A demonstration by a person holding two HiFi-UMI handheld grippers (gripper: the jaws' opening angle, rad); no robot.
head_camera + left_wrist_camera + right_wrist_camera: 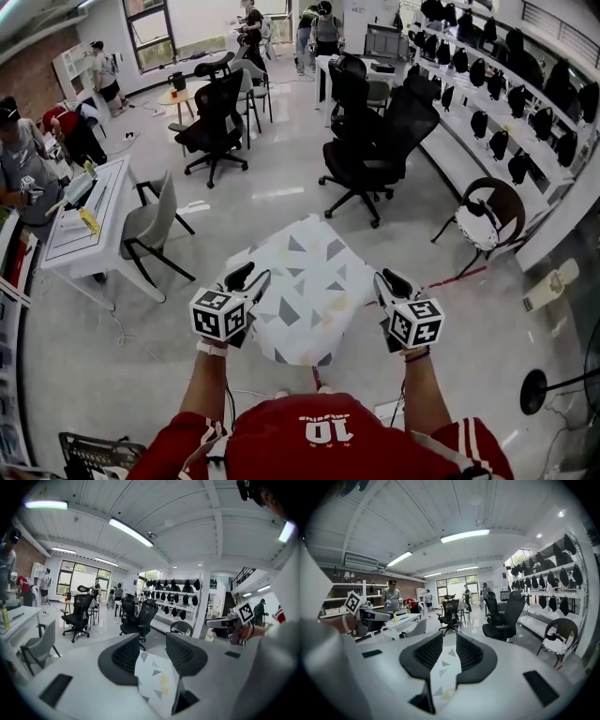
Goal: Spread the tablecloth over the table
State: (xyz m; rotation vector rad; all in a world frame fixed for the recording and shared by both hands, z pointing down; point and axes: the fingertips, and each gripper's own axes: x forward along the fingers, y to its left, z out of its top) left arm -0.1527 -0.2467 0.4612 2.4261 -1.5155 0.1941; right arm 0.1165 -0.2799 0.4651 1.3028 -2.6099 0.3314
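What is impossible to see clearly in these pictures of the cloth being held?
- Table: head view, anything beneath the white tablecloth with grey and yellow triangles is hidden by it.
- Gripped cloth edges: head view, covered by left gripper and right gripper.
- Cloth's spread: both gripper views show only a strip between the jaws; each gripper's body cuts off the rest.
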